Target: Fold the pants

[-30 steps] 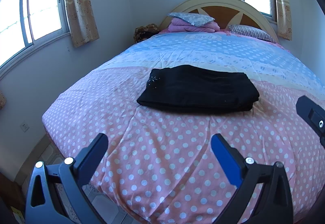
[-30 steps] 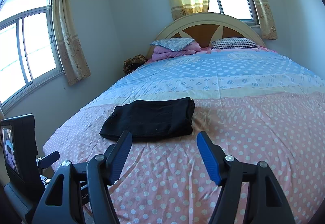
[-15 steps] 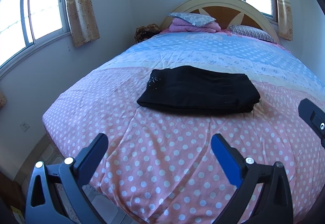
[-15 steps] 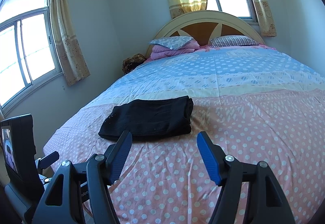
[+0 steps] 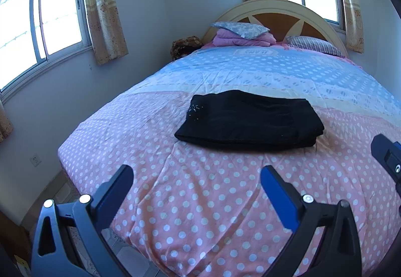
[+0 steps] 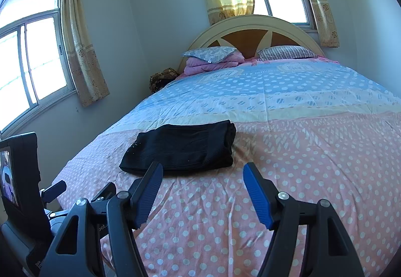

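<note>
The black pants (image 5: 248,122) lie folded into a compact rectangle on the pink polka-dot part of the bedspread (image 5: 200,201) (a small sparkly motif shows at one corner), while the left gripper (image 5: 196,176) and right gripper (image 6: 201,172) hover short of them, jaws spread wide, holding nothing.

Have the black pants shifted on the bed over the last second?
No. The folded pants lie at the same spot, just below the bedspread's pink-to-cream border; only slight camera drift shows.
</note>
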Available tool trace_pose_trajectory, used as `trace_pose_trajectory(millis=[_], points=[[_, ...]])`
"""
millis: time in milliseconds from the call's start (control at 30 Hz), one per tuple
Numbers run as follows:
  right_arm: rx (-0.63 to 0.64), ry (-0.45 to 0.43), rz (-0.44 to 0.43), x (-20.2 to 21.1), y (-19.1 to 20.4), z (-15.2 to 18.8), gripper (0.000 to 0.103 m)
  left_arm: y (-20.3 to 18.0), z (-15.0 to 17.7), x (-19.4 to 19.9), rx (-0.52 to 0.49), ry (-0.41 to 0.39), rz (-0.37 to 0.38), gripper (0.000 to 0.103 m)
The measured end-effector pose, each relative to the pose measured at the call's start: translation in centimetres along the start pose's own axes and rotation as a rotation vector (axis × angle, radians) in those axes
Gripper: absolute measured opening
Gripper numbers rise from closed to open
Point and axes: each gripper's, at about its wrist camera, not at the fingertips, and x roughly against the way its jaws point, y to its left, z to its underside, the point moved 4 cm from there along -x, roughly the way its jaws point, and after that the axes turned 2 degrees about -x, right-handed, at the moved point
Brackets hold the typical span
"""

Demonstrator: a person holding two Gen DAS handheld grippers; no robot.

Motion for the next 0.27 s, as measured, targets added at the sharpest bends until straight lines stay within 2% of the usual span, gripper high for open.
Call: trace_pose_trajectory(millis=[267], points=[[-0.019, 0.001, 0.003, 0.17, -0.3, -0.04, 0.069, -0.51, -0.09, 0.15, -0.012, -0.006, 0.021, 0.103]])
